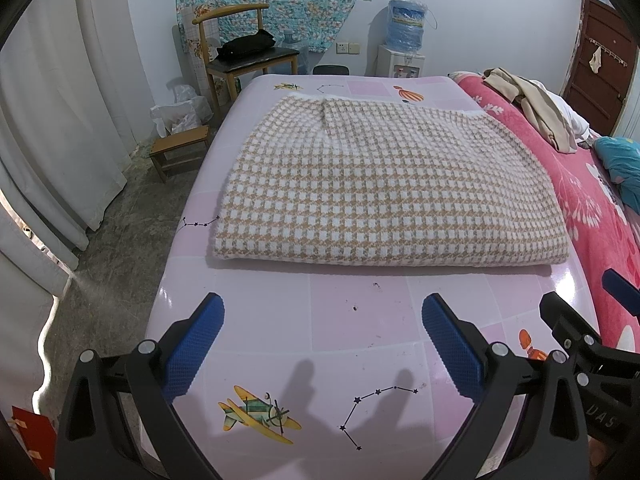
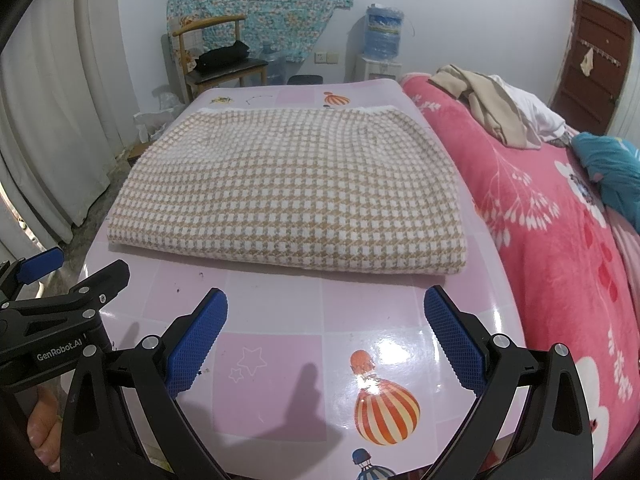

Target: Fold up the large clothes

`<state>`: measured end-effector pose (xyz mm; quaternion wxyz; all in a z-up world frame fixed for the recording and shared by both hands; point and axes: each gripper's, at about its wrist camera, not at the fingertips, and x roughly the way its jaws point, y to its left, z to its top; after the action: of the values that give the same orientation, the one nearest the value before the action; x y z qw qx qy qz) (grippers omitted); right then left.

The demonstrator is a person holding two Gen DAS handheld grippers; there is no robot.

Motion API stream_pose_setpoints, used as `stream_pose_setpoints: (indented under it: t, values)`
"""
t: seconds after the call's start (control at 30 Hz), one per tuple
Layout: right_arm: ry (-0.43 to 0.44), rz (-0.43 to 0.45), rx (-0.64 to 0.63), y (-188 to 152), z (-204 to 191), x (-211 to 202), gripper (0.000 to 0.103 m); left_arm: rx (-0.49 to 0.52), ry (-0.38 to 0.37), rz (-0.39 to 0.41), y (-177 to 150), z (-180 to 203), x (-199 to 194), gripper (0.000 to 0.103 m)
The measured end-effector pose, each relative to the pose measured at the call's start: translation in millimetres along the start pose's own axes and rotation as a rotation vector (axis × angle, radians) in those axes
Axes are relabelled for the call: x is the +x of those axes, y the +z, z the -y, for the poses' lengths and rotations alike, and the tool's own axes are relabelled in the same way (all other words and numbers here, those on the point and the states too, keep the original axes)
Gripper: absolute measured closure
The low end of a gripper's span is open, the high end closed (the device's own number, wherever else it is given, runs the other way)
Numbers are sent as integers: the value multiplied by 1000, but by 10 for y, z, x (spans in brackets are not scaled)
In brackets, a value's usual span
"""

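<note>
Both grippers, left (image 1: 322, 316) and right (image 2: 325, 312), hover low over the table (image 1: 352, 320), jaws apart and empty; folded checked garment (image 1: 384, 192) lies at twelve o'clock.

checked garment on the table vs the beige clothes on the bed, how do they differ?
The checked garment lies folded flat in a neat rectangle on the pink table; the beige clothes sit crumpled in a loose heap on the red blanket. The garment has a tan-and-white houndstooth pattern; the beige clothes are plain. Neither is held: left gripper and right gripper both have their jaws open.
</note>
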<state>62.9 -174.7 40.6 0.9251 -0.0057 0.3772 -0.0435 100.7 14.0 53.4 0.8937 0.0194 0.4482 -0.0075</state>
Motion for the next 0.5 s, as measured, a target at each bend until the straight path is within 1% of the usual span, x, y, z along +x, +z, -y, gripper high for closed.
stream_pose_setpoints:
  t: [0.5]
  values:
    - [3, -13, -3, -29, 39, 35, 8, -2, -6, -15, -6, 17, 36, 6]
